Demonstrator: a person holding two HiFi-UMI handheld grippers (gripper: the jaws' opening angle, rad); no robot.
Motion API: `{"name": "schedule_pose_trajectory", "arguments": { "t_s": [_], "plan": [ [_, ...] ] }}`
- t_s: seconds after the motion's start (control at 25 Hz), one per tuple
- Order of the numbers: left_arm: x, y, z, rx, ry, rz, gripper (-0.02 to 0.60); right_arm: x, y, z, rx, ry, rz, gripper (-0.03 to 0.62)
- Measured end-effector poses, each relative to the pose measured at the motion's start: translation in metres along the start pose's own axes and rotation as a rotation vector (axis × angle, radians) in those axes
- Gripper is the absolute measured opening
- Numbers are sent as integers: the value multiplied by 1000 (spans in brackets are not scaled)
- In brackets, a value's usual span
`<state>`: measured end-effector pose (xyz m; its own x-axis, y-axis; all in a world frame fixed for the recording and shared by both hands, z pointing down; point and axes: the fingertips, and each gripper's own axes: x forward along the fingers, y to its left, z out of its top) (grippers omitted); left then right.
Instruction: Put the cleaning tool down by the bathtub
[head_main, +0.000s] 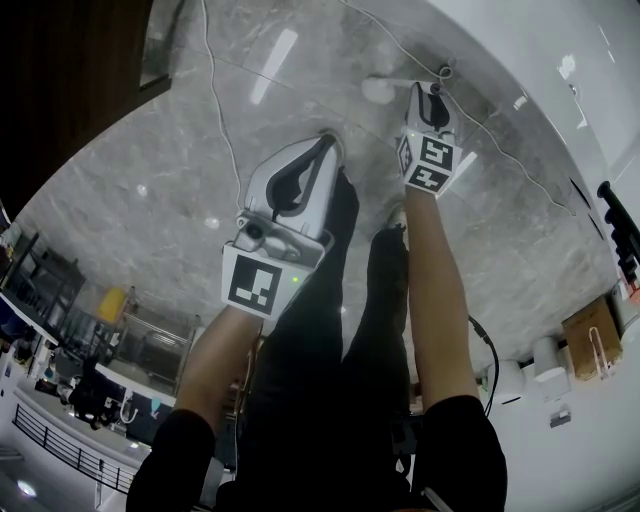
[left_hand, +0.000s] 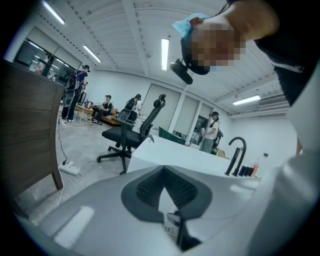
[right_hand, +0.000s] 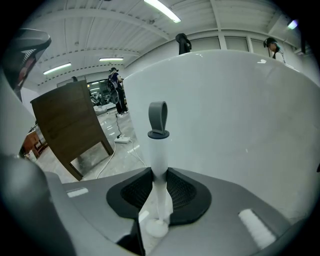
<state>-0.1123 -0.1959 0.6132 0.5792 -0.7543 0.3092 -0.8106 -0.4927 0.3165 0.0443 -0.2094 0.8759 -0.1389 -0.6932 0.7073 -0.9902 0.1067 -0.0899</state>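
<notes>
The cleaning tool is a white stick (right_hand: 159, 155) with a grey hanging loop (right_hand: 158, 117) at its end. My right gripper (right_hand: 159, 172) is shut on the stick, which stands up out of the jaws, close in front of the white bathtub wall (right_hand: 240, 100). In the head view the right gripper (head_main: 428, 90) reaches down toward the grey marble floor beside the tub (head_main: 560, 60). The tool's round white head (head_main: 378, 90) sticks out to its left. My left gripper (head_main: 300, 185) hangs nearer to me. Its pads meet at the tips (left_hand: 164, 167) with nothing between them.
A dark wooden cabinet (head_main: 70, 80) stands at the left. A white cable (head_main: 215, 100) and a power strip (left_hand: 69, 168) lie on the floor. A black office chair (left_hand: 132, 135), a black faucet (left_hand: 237, 152) and people are farther off. A cardboard box (head_main: 590, 335) sits at the right.
</notes>
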Motion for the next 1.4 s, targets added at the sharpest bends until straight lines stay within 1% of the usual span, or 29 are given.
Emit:
{"name": "schedule_pose_trajectory", "arguments": {
  "t_s": [0.24, 0.84, 1.4],
  "plan": [
    [2, 1, -3, -5, 6, 0, 6, 11, -10, 5, 39, -3, -8, 91],
    [18, 16, -4, -24, 17, 12, 6, 44, -25, 22, 63, 0, -13, 89],
    [19, 27, -7, -36, 17, 15, 6, 55, -32, 26, 79, -1, -25, 89]
  ]
}}
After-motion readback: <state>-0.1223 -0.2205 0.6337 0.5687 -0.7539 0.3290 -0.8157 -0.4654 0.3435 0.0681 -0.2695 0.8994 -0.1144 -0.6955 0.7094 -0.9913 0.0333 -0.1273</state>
